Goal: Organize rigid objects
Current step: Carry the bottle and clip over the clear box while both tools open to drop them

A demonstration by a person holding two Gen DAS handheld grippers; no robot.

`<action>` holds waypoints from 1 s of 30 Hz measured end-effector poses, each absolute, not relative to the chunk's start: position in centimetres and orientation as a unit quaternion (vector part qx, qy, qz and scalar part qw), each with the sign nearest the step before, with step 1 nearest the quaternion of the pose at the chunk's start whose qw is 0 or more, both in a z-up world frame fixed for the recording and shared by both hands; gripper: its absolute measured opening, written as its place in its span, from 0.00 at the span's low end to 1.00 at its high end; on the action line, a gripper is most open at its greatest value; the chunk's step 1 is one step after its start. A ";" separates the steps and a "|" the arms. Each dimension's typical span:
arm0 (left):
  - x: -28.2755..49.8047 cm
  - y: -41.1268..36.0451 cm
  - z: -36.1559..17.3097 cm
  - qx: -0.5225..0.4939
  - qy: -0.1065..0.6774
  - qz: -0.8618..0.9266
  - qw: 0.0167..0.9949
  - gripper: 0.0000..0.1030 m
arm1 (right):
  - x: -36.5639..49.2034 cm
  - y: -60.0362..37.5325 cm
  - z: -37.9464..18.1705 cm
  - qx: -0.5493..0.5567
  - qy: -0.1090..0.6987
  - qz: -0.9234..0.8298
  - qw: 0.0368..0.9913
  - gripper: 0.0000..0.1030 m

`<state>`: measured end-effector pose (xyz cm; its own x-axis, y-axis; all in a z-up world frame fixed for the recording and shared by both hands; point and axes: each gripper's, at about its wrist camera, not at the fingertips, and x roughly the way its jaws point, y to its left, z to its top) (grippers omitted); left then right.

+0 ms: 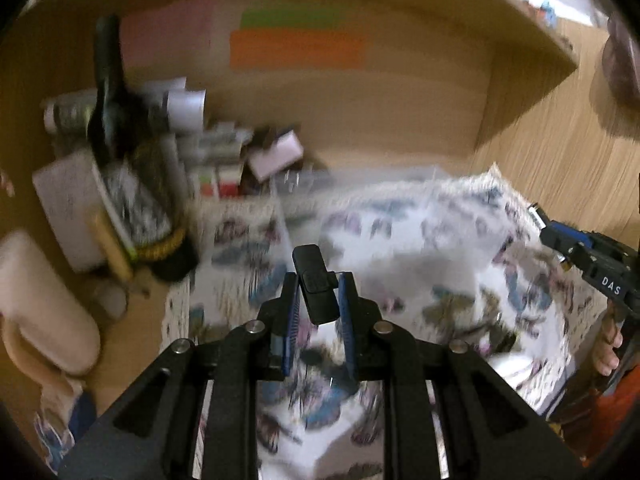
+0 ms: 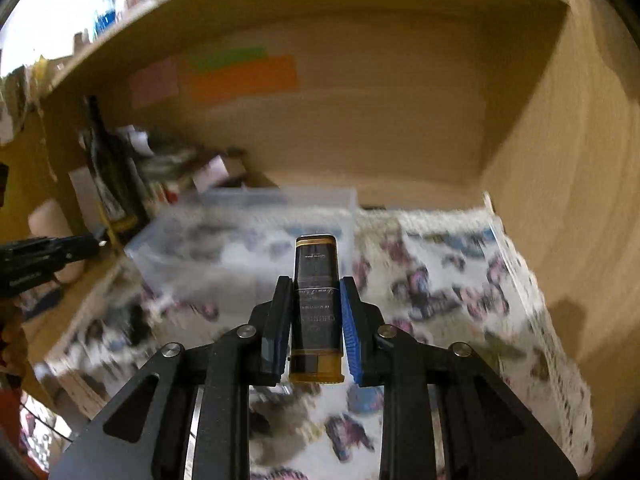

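Note:
My left gripper point(image 1: 318, 280) is shut on a small black device point(image 1: 314, 280), like a USB stick or remote, held above a butterfly-patterned cloth point(image 1: 440, 264). My right gripper point(image 2: 314, 284) is shut on a dark bottle with a gold base point(image 2: 316, 304), held above the same cloth point(image 2: 440, 292) inside a wooden shelf bay. The right gripper shows in the left wrist view at the far right point(image 1: 576, 248). The left gripper shows in the right wrist view at the far left point(image 2: 48, 256). Both views are motion-blurred.
A clear plastic box point(image 2: 240, 232) sits on the cloth at the left back. Clutter of boxes, tubes and a tall black item point(image 1: 108, 92) fills the shelf's left side. Coloured sticky notes point(image 1: 296, 46) are on the back wall. The wooden side wall point(image 2: 560, 200) is at right.

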<state>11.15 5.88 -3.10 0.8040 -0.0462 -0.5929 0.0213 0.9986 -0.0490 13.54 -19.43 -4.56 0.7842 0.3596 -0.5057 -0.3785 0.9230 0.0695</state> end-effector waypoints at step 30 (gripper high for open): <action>24.9 3.1 -5.6 -0.025 0.410 -0.076 0.909 0.19 | 26.1 -12.2 -6.1 -0.048 0.332 0.228 0.914 0.21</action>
